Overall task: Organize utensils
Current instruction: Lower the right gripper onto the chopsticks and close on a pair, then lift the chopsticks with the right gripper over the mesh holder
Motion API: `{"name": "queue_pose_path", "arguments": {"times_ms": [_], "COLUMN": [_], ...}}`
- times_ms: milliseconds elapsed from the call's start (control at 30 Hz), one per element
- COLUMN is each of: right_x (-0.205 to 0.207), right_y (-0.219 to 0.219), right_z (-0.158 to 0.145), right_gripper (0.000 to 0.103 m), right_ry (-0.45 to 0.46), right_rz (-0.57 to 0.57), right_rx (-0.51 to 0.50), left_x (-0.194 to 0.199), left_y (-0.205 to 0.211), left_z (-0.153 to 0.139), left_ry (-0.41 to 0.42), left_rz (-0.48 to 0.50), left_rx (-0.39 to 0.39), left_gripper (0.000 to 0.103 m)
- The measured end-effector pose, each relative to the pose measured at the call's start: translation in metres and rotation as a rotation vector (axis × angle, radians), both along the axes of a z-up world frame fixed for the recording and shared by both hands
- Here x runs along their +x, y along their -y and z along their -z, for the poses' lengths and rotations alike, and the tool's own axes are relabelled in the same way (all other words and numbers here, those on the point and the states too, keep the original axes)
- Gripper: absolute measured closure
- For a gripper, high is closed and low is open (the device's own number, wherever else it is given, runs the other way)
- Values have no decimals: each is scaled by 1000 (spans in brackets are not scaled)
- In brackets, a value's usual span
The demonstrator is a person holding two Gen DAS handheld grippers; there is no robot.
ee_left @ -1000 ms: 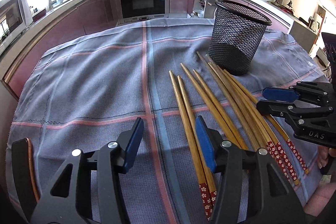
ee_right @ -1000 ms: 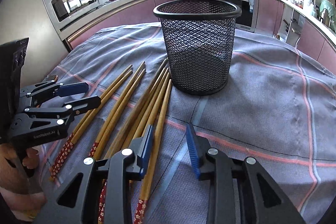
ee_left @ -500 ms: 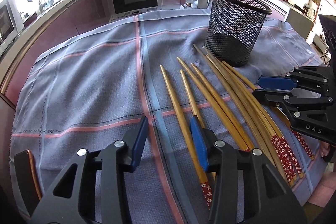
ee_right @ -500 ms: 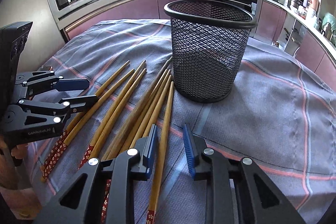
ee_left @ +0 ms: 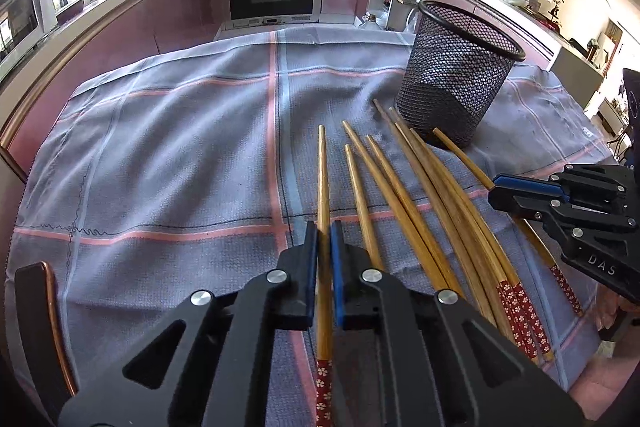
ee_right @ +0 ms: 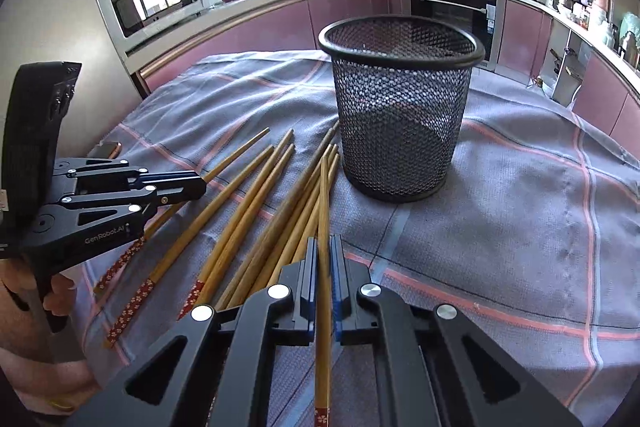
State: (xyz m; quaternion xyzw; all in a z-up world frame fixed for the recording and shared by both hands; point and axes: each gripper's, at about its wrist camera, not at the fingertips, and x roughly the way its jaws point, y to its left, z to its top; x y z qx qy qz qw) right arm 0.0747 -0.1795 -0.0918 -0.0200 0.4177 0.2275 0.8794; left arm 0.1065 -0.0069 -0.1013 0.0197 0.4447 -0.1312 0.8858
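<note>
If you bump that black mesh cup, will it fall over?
Probably not from a light bump: the mesh cup stands upright on a broad flat base. It looks empty and light, so it may slide on the cloth instead. A hard knock near its rim could tip it.

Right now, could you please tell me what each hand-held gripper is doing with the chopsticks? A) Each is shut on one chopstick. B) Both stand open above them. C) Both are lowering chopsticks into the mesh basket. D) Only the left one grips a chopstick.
A: the left hand-held gripper has just closed its blue pads on one chopstick, and the right hand-held gripper on another chopstick, both short of the mesh basket.
</note>
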Motion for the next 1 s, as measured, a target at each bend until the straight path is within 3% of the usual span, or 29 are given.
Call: {"name": "queue_pose_path", "arguments": {"times_ms": [367,633,800,1000], "right_x": [-15,-16,-10,8], "right_y": [20,33,44,54], "right_z": [-52,-96,-124,-154], "right_gripper": [98,98,98,98], "right_ry": [131,271,358,419], "right_rz": [-34,-14,-3,5], "right_rx": [145,209,239,257], "left_x": [-25,-39,-34,-10], "left_y": [-8,-9,-3,12], "left_z": [-68,-135,-175,-208], "left_ry": [144,272,355,377], "left_rz": [81,148,166,179], "left_rx": [-101,-236,-296,-379], "left_gripper": [96,96,96,96]}}
